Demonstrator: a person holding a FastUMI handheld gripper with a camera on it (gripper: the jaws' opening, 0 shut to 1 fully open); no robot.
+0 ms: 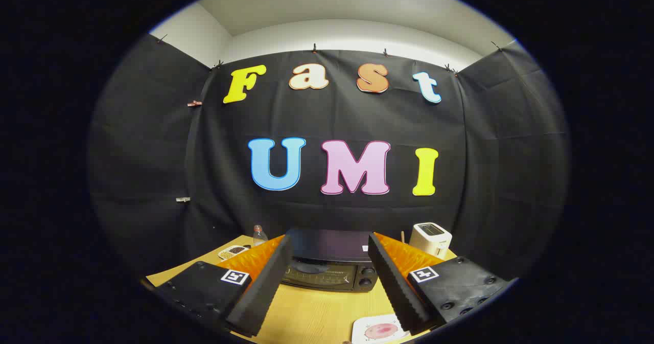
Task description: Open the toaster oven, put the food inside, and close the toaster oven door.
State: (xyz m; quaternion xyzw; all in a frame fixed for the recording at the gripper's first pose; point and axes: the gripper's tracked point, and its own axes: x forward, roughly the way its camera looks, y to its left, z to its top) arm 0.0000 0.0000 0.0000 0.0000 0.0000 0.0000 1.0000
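I have the gripper (329,277) up and level, fingers spread wide with nothing between them but bare wooden table (317,316). Dead ahead at twelve o'clock, framed in the gap between the fingertips, sits the toaster oven (331,262), door apparently closed, its dark glass front facing me and its knobs at the right end. Its long axis runs across my line of travel, nine to three, so I judge the door handle lies crosswise too, and I need to go straight forward and meet it square. The food, a pinkish piece on a white plate (380,330), is close in at about five o'clock, just beside the right finger and nearer to me than the oven. Off at ten o'clock I see a small bottle (259,235) and a dish (233,252) of something dark; at two o'clock a white toaster (430,238). Nothing is done yet: opening the door comes first, I reckon.
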